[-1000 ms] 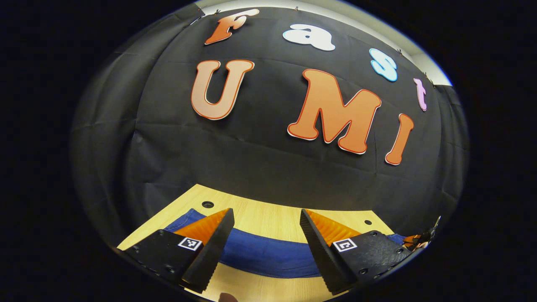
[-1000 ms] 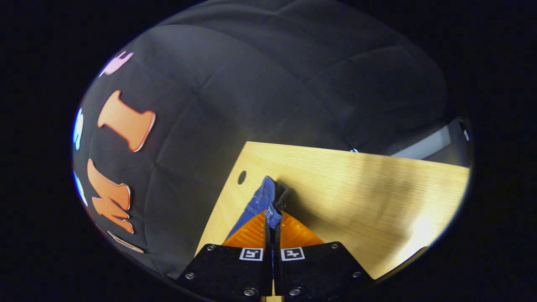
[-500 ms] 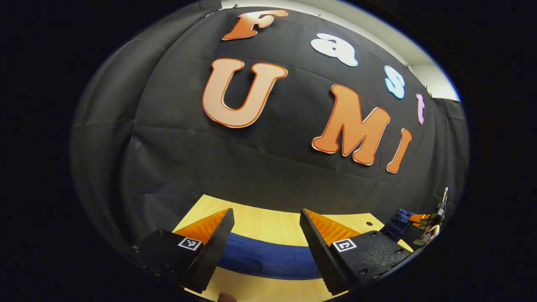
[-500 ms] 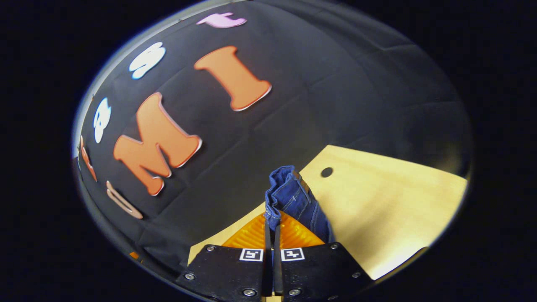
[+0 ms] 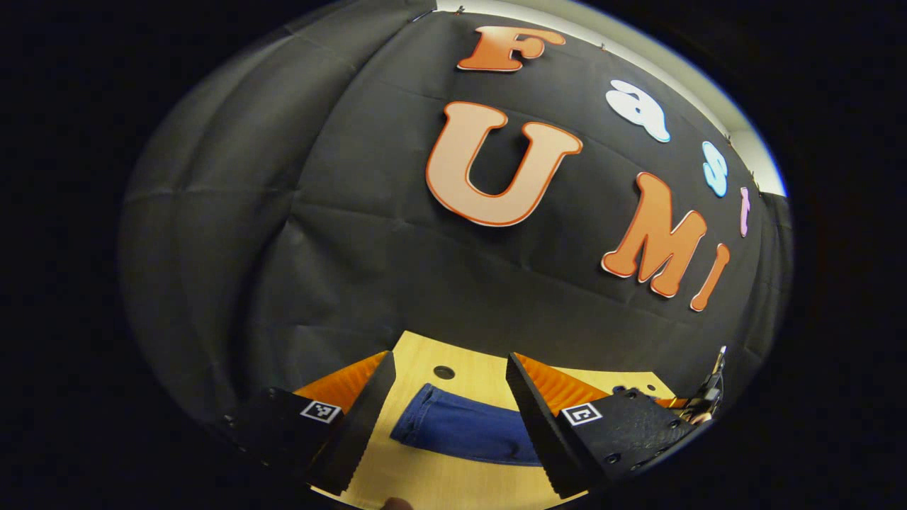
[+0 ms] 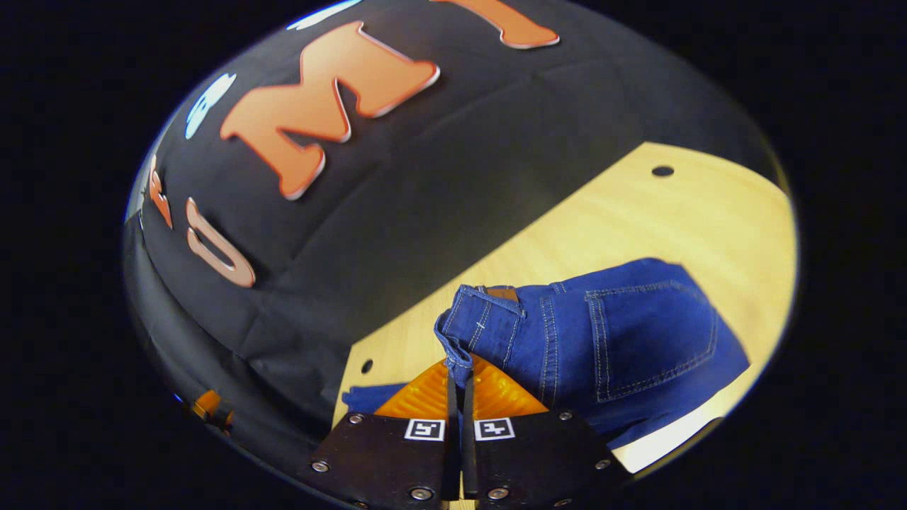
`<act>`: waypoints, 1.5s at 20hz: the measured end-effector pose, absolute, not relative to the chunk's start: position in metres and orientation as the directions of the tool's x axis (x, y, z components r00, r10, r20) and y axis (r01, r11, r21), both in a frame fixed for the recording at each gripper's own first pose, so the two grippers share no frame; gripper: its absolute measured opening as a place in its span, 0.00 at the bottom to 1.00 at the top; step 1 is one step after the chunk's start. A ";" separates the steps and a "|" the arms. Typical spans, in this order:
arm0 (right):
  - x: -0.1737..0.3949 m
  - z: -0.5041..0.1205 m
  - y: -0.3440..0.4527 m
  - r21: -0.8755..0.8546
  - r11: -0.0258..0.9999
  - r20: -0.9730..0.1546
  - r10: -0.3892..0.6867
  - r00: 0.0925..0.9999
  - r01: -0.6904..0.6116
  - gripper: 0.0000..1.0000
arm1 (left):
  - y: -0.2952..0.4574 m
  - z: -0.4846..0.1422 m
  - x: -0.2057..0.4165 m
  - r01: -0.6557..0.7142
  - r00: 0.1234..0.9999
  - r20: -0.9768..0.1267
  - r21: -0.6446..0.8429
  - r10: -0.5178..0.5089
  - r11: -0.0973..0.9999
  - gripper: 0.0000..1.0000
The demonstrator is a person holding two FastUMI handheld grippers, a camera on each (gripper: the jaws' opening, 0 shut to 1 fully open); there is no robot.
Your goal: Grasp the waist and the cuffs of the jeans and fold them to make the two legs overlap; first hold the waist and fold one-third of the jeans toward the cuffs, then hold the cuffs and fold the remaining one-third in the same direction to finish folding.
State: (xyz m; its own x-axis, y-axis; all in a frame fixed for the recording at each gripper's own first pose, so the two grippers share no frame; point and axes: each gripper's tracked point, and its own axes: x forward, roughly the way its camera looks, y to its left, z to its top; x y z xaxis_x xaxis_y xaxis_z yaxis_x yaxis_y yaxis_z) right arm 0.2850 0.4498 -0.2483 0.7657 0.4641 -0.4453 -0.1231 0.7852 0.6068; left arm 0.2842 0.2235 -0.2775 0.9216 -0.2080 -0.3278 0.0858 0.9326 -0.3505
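Looking along the left gripper (image 5: pixel 448 411), its fingers stand wide apart over the table (image 5: pixel 460 489), holding nothing; the jeans' cuff end (image 5: pixel 460 428) lies flat between them. It should close on that cuff before any lift. From the right gripper view, the right gripper (image 6: pixel 460 379) is clamped on the waist (image 6: pixel 460 340), pocket side up. Keeping that pinch firm and carrying the waist level toward the cuffs should lay the fold flat.
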 end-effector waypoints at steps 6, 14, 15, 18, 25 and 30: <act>0.266 -0.321 0.502 0.533 0.833 -0.543 0.470 0.695 -0.147 0.08 | 0.227 -0.291 0.286 0.053 0.914 -0.350 -0.399 -0.205 0.915 0.97; 0.256 -0.262 0.432 0.399 0.896 -0.541 0.401 0.739 -0.194 0.96 | 0.215 -0.366 0.300 -0.081 0.809 -0.518 -0.568 -0.279 0.819 0.97; 0.254 -0.253 0.419 0.389 0.901 -0.538 0.394 0.745 -0.195 0.96 | 0.208 -0.378 0.295 -0.146 0.765 -0.558 -0.637 -0.322 0.757 0.97; 0.251 -0.224 0.389 0.400 0.898 -0.513 0.385 0.767 -0.183 0.96 | 0.206 -0.428 0.290 -0.360 0.670 -0.635 -0.731 -0.385 0.579 0.97; 0.259 -0.180 0.324 0.433 0.891 -0.479 0.355 0.803 -0.135 0.95 | 0.239 -0.511 0.309 -0.527 0.641 -0.704 -0.693 -0.304 0.493 0.97; 0.267 -0.180 0.302 0.474 0.878 -0.488 0.327 0.809 -0.069 0.96 | 0.219 -0.552 0.329 -0.497 0.576 -0.752 -0.633 -0.319 0.594 0.94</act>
